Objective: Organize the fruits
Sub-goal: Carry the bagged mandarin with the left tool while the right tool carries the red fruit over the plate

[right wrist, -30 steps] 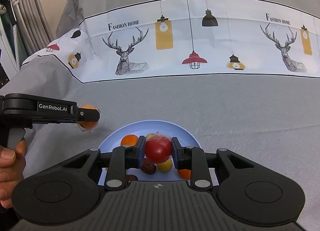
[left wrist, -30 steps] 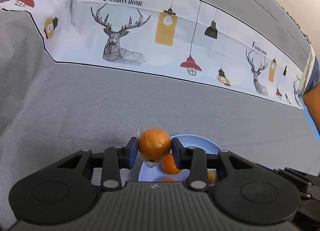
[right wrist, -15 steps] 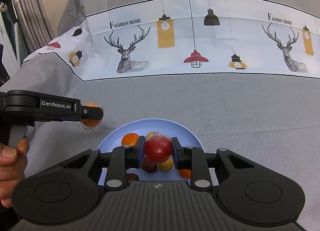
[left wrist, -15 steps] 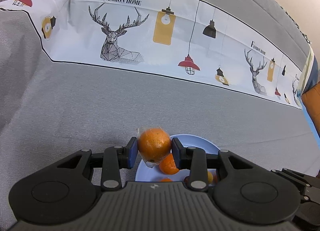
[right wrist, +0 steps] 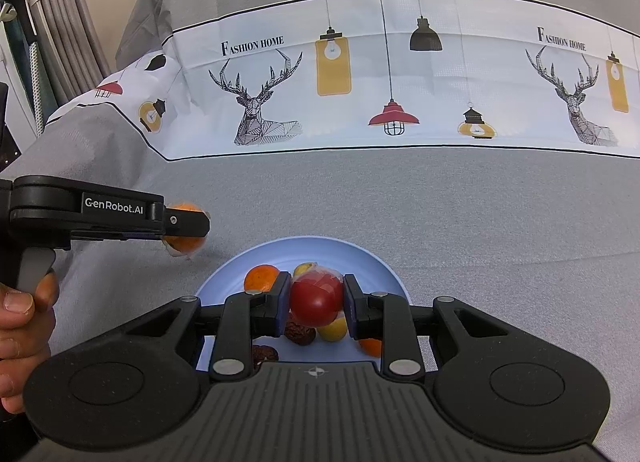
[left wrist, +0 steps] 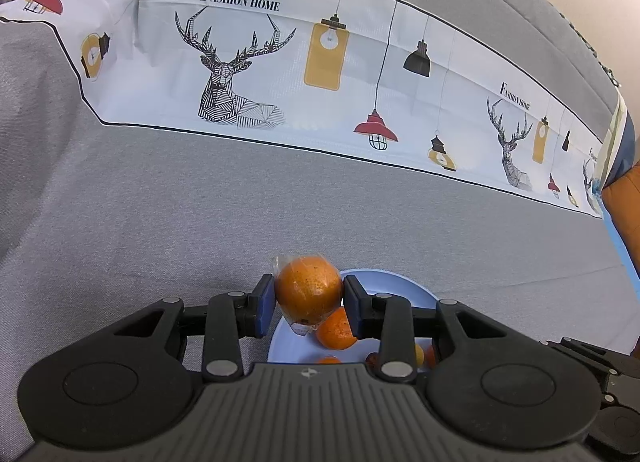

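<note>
Left gripper (left wrist: 309, 300): clamped on a plastic-wrapped orange (left wrist: 307, 289), held above the left rim of the blue plate (right wrist: 372, 262). Right gripper (right wrist: 316, 300): clamped on a wrapped red fruit (right wrist: 316, 298), over the plate. Plate: on the grey-clothed bench (right wrist: 440, 202), containing oranges, yellow fruits and dark wrinkled fruits.

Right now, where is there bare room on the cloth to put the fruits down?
The grey cloth is bare between the blue plate and the white deer band, and beside the plate on either side. The plate is crowded with fruit. The left gripper grips an orange; the right gripper grips a red fruit.
</note>
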Demonstrator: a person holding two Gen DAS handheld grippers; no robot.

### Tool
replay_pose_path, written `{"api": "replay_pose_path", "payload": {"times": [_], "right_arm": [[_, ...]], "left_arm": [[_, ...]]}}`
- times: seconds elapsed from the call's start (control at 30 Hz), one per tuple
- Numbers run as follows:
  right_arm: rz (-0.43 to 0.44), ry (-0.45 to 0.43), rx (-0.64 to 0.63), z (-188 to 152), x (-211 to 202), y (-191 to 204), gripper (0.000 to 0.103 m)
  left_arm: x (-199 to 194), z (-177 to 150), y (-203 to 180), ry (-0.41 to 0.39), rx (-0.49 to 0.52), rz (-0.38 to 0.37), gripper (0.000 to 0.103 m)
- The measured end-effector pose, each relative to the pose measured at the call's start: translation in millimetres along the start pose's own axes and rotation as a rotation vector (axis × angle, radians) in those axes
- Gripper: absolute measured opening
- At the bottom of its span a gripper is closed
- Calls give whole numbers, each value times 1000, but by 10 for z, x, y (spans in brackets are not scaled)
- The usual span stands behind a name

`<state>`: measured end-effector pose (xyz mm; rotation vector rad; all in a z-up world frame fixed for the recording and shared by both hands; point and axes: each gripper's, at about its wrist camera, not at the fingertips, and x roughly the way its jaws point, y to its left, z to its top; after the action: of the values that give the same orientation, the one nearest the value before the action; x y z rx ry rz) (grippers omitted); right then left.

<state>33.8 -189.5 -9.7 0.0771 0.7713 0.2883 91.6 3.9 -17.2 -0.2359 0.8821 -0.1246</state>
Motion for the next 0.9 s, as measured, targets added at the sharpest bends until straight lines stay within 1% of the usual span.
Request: {"api": "replay_pose_path", "payload": {"times": [0.67,0.9], "right_arm": [[2,2,-2,-1,2,11,29],[-4,12,-9,-18,29,23,29]], "left_arm": [[3,-5,-9,-1,1,0,40],[10,-2,-68,-5,-6,-6,40]]}}
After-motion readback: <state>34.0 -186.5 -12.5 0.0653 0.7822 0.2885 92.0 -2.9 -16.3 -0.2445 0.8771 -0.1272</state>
